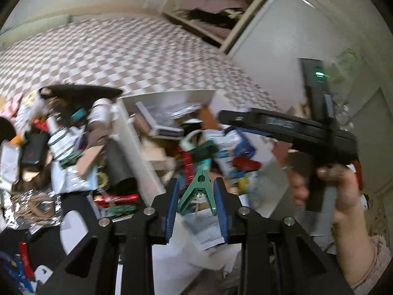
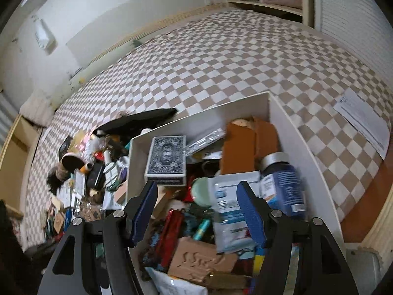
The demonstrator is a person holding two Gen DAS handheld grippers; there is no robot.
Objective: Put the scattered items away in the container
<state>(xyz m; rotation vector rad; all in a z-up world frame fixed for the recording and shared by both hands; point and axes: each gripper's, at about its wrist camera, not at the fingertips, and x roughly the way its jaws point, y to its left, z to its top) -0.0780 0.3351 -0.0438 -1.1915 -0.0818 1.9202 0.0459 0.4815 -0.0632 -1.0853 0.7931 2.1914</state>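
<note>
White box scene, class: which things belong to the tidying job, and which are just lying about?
Job:
- white cardboard box
- green plastic clothes peg, held in left hand-held gripper
- scattered clutter pile
- open right hand-held gripper

Lying about:
- checked beige-and-white bedspread
- printed white paper sheet
</note>
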